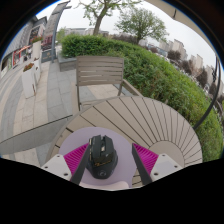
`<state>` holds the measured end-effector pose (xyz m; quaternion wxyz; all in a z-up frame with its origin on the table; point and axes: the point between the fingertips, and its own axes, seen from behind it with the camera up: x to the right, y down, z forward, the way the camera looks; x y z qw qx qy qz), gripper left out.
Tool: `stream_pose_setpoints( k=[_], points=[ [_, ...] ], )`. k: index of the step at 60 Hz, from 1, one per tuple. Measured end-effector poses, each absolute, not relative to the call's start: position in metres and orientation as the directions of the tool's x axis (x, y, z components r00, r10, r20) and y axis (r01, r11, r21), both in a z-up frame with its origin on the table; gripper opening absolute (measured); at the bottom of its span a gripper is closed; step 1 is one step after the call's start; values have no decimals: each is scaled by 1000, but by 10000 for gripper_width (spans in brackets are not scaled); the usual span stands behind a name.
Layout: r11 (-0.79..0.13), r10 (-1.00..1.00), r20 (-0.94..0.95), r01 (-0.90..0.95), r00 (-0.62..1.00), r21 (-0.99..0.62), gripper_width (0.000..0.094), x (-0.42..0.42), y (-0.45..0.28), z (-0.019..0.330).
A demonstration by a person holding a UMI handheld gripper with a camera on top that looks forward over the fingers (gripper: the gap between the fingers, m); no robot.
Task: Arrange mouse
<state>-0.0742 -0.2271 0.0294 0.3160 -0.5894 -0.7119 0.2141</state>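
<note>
A black gaming mouse (100,157) lies on a pale grey mat (124,166) on a round slatted wooden table (150,120). My gripper (110,152) is open, with the mouse between its magenta-padded fingers. The mouse sits close against the left finger (76,158). A clear gap of bare mat separates it from the right finger (145,158). The mouse's nose points away from me, toward the far side of the table. Its rear end is hidden below the fingers.
A slatted wooden chair (99,70) stands just beyond the table's far edge. A green hedge (160,75) runs along the right side. Grey paving (40,100) spreads to the left, with more furniture (30,72) farther off.
</note>
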Motion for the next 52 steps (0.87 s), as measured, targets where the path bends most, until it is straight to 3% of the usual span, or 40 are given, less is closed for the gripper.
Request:
stream_pose_setpoints(
  k=[15,25,41,52],
  points=[
    [89,995,100,744,-30,-662,851,40,-198,185],
    [95,993,118,725,-19,-682,850,123,-173,245],
    [28,990,120,733,74,-680,852,187,-133,240],
    [35,986,145,733,88,-680,852,192,-115,236]
  ],
)
